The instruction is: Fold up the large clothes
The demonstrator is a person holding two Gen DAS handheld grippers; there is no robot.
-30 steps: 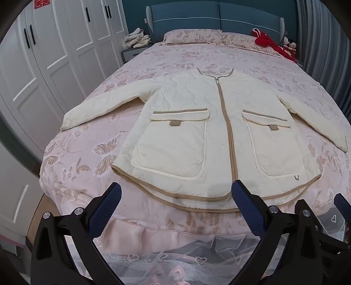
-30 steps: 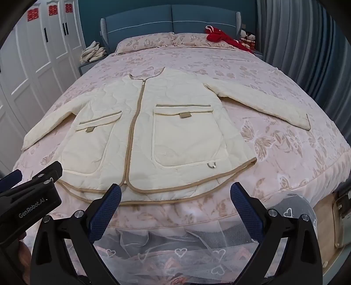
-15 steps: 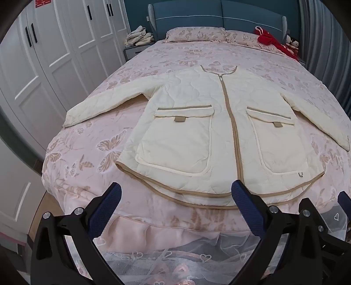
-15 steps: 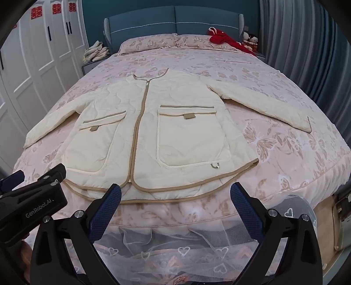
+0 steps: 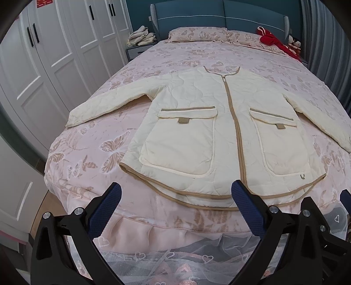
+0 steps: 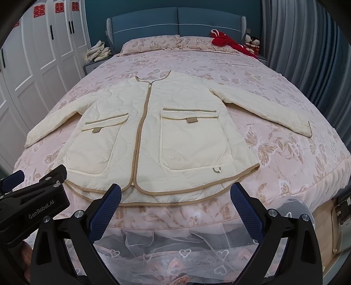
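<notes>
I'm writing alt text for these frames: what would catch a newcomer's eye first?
The cream jacket spread flat and zipped on the pink bed, sleeves out to both sides, hem toward the cameras. Next, the open grippers at the bed's foot: left gripper and right gripper, neither touching the jacket. A red cloth lies by the pillows at the blue headboard.

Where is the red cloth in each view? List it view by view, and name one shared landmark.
Left wrist: red cloth at upper right, on the bed's far right corner by the headboard.
Right wrist: red cloth upper right of centre, same far corner.
Shared landmark: the jacket zipper, which runs from the hem toward the headboard in both.
</notes>
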